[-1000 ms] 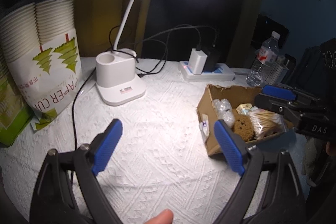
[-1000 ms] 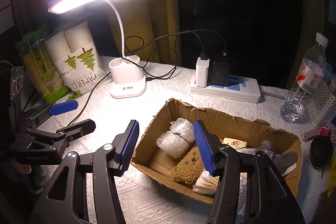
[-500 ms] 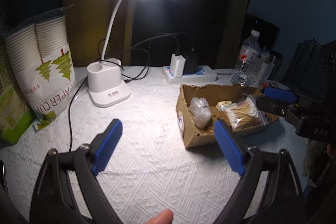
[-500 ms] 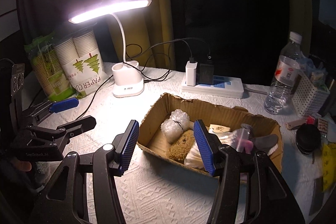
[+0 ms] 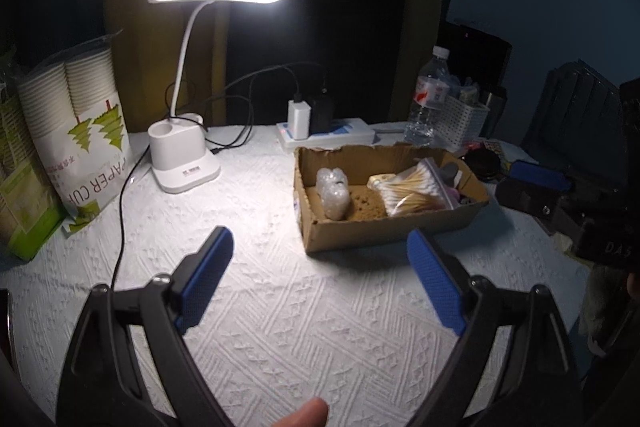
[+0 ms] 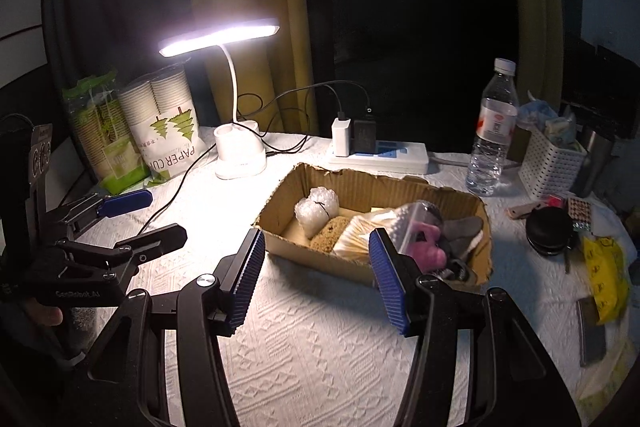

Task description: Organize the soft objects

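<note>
Both claws pulled back | cardboard box (image 5: 384,231) farther | claws empty

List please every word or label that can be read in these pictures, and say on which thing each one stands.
"PAPER CUP", last letter partly cut off: paper cup bag.
"DAS": body of the right gripper, seen from the left wrist.
"CenRobot.AI", faint, uncertain: body of the left gripper, seen from the right wrist.
Too small or blurred to read: small print on the bag, water bottle label, sticker on the lamp base.
</note>
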Tool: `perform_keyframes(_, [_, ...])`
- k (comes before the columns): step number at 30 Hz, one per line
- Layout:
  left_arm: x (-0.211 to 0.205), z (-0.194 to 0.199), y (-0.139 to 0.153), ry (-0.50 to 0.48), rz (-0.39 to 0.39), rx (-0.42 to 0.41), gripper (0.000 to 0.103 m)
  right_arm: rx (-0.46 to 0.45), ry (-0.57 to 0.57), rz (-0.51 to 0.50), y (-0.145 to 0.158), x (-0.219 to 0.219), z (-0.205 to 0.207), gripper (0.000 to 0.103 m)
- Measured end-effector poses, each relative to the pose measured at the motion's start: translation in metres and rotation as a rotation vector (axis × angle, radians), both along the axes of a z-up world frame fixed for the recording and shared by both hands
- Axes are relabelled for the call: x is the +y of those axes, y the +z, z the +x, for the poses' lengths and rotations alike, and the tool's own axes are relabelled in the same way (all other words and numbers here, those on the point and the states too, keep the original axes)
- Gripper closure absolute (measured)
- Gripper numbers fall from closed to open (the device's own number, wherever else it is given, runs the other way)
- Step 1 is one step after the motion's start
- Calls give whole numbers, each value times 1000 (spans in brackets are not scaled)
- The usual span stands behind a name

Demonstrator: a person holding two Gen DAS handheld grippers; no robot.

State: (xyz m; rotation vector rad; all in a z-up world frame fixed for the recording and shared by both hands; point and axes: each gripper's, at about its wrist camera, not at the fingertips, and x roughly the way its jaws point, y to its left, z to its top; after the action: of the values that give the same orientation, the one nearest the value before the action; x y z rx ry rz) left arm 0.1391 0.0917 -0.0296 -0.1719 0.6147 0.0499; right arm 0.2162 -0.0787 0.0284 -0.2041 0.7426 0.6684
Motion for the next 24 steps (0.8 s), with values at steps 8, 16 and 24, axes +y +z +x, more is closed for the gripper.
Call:
perform_keyframes(8, [-22, -22, 12, -27, 38, -31, 13, -35, -51, 10, 11, -28, -32, 46])
perform_keyframes(16, [-42, -50, 29, -67, 60, -82, 13, -80, -85, 19, 26, -44, -65, 46])
perform_keyframes(24, [-61, -80, 54, -78, 105, -148, 11, -153, -102, 9, 51, -50, -99, 37])
